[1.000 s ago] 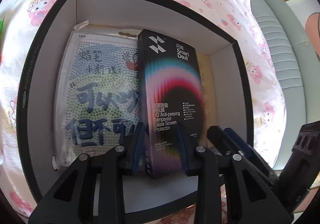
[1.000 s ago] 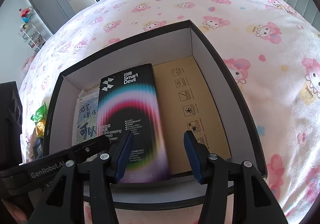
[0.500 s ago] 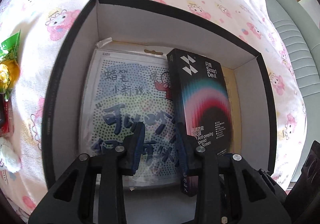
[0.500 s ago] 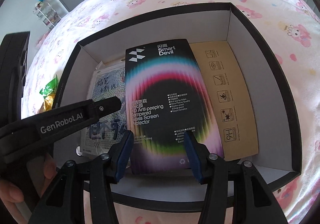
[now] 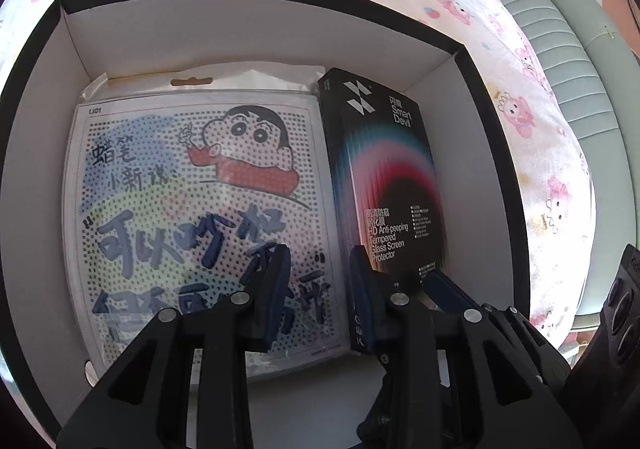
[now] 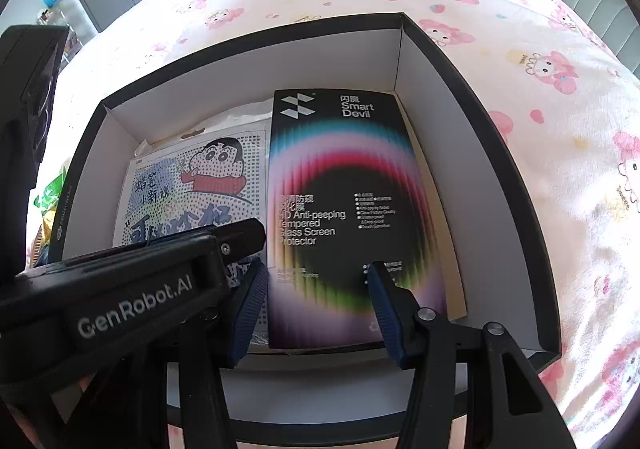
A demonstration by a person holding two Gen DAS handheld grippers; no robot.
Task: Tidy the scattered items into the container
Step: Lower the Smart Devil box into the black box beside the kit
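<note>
Two flat packs in box: glossy black carton, dotted sleeve, perhaps plastic.

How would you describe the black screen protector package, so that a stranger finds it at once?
Look inside the black-rimmed box on the pink cartoon bedspread. The screen protector package lies along its right half, beside a cartoon-boy sheet. It alone is black, with rainbow rings and the words "Smart Devil".
</note>
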